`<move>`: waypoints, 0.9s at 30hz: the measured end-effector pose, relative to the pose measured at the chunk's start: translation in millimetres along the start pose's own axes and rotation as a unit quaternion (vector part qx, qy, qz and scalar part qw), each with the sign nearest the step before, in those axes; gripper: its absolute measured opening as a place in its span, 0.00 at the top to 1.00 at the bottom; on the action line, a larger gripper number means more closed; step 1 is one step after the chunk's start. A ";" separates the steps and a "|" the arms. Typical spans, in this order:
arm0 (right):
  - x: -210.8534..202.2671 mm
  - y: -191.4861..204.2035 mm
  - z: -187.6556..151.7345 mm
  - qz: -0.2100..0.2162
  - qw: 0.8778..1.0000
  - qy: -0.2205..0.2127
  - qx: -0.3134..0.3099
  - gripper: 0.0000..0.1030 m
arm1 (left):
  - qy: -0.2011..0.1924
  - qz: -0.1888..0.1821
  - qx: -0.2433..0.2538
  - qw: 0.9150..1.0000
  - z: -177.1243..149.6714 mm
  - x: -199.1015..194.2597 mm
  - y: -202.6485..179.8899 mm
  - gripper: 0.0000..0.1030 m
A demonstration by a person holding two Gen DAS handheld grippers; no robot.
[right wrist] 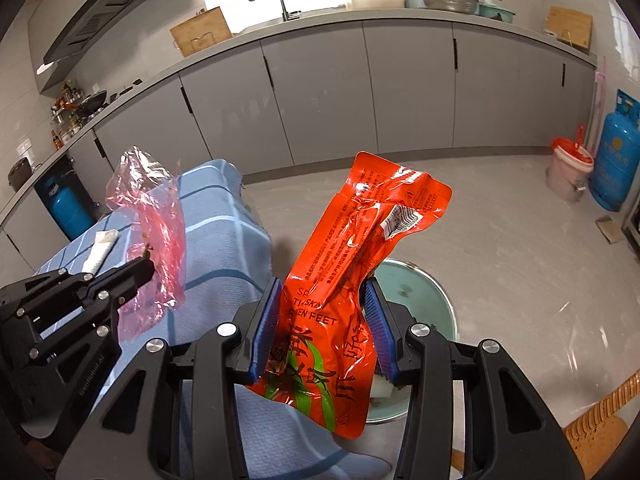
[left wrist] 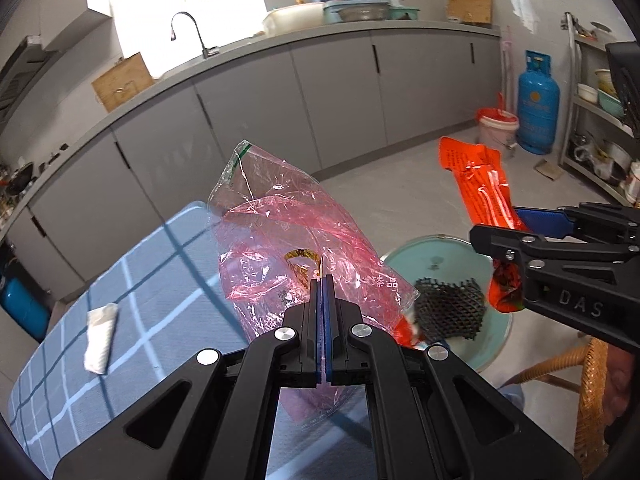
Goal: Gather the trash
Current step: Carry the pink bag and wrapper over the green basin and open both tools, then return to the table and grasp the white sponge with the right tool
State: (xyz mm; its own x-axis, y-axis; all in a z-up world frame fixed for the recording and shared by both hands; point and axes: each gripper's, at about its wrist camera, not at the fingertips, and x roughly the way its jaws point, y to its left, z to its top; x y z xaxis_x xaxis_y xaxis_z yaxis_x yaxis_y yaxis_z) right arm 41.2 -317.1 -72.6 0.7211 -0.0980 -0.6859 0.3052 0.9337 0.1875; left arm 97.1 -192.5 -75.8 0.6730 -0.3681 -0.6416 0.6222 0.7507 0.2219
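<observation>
My left gripper (left wrist: 322, 280) is shut on a crumpled pink clear plastic bag (left wrist: 288, 232) and holds it up over the edge of the blue checked table (left wrist: 132, 280). The bag also shows in the right wrist view (right wrist: 160, 224). My right gripper (right wrist: 322, 292) is clamped on an orange-red snack packet (right wrist: 340, 280) that stands between its blue pads, above a pale green round bin (right wrist: 420, 292). The packet (left wrist: 480, 184) and right gripper (left wrist: 516, 224) also show in the left wrist view, over the bin (left wrist: 440, 256). A white folded tissue (left wrist: 100, 338) lies on the table.
A black mesh piece (left wrist: 452, 308) lies in the bin. Grey kitchen cabinets (left wrist: 340, 92) run along the back. A blue gas cylinder (left wrist: 538, 108) and a red-lidded bucket (left wrist: 498, 128) stand at the far right. A wicker chair (left wrist: 592, 392) is at the lower right.
</observation>
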 end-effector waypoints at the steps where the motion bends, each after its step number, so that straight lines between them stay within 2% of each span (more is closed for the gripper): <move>1: 1.2 -2.6 -1.1 -0.002 1.000 0.002 0.001 0.58 | 0.000 -0.004 0.003 1.000 0.5 0.8 -3.4 0.98; 9: 15.0 -22.6 -7.2 -0.005 1.000 0.018 0.010 0.57 | 0.010 -0.041 0.026 0.999 -2.4 18.7 -29.2 0.97; 11: 19.9 -28.8 -9.5 -0.002 1.000 0.017 0.018 0.54 | 0.015 -0.052 0.037 0.998 -4.7 24.1 -36.4 0.88; 14: 21.9 -37.5 -11.4 -0.005 0.999 0.011 0.030 0.35 | 0.018 -0.039 0.044 0.998 -9.7 28.8 -40.9 0.44; 21: 28.0 -46.9 -17.2 -0.010 0.999 0.019 0.046 0.35 | 0.039 -0.020 0.041 0.998 -16.5 36.4 -33.3 0.37; 25: 28.2 -45.3 -20.9 -0.005 0.999 0.021 0.049 0.34 | 0.036 -0.008 0.027 0.999 -15.5 31.5 -25.6 0.24; 27: 26.9 -45.8 -21.4 -0.003 0.998 0.020 0.052 0.29 | 0.032 -0.001 0.022 0.999 -15.2 27.0 -20.2 0.23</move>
State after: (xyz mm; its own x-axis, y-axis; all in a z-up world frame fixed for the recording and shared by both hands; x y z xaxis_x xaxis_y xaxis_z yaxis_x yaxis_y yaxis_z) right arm 33.3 -355.1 -114.7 0.6951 -0.0873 -0.7136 0.3737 0.8918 0.2549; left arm 96.7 -209.3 -108.8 0.6458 -0.3335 -0.6868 0.6419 0.7242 0.2519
